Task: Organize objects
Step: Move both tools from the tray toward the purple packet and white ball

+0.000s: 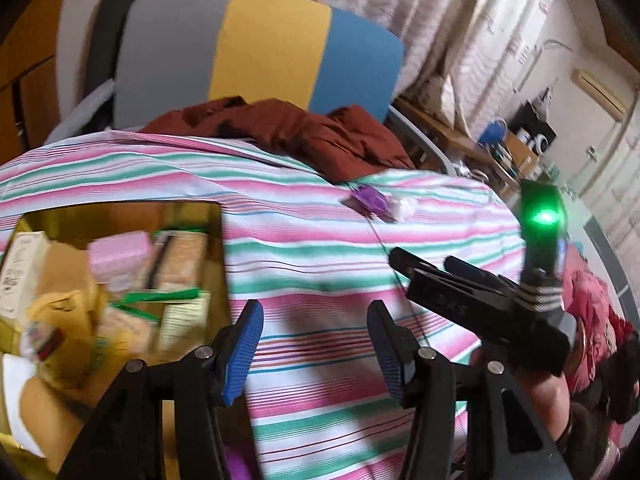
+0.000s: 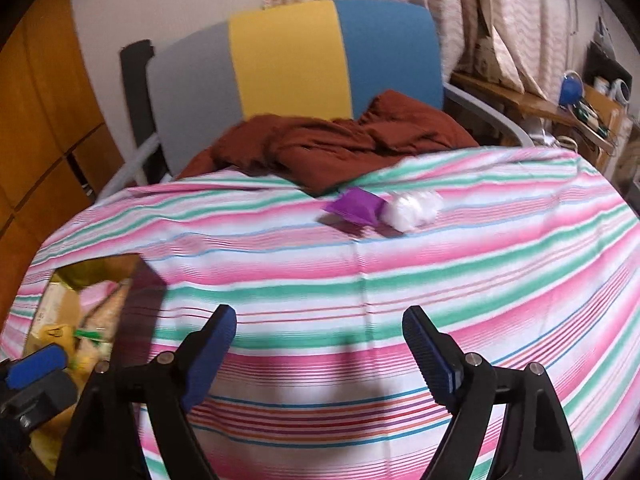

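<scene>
Here the left claw (image 1: 316, 344) is spread wide and holds nothing. It floats over the striped cloth (image 1: 320, 264), just right of the box (image 1: 120, 280). The right claw (image 2: 320, 352) is spread wide too, with nothing in it, above the cloth. In the left view its blue tips look close together, so trust the right view.

The purple packet (image 2: 354, 207) lies far ahead on the cloth, touching a white puffy bag (image 2: 412, 209). Behind them sits a brown cloth (image 2: 340, 144) against a chair (image 2: 288, 60). Between the claws and the packet the cloth is bare. The box, full of small packs, sits at the left edge.
</scene>
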Demonstrator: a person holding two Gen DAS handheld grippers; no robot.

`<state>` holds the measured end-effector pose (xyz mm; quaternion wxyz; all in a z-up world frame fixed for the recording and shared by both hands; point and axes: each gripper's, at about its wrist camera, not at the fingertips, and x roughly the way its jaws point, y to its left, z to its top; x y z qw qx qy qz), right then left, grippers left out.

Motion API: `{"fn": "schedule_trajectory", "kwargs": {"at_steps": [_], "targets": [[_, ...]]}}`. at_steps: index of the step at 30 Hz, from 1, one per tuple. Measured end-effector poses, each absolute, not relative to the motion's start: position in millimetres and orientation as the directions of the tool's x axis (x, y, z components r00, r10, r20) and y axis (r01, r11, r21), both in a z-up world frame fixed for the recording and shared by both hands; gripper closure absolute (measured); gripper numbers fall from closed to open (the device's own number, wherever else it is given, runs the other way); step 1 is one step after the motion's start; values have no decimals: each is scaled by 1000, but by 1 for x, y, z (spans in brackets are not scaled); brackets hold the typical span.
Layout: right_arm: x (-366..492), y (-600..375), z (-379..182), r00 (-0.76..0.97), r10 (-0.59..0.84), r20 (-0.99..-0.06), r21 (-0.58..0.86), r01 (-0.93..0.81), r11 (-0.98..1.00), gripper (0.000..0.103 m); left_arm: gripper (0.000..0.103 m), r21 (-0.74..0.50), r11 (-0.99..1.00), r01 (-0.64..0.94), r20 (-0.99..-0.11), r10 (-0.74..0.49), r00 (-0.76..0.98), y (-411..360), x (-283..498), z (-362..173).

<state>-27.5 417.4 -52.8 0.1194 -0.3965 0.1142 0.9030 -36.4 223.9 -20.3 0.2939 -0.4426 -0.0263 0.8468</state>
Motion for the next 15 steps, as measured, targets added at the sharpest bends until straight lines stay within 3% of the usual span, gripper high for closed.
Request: {"fn": "schedule_trajectory", "kwargs": {"at_steps": [8,15], "targets": [[-42,487,-82,-608,121,-784,149,-374,-915,18,49,-290,-800,-526,-770,521,-367,268,-34,-35],[-75,546,-81,-634,118,-765,249,-459,-853,25,49,-251,-798,-548,-802,488,-344,293,-41,-42]]}}
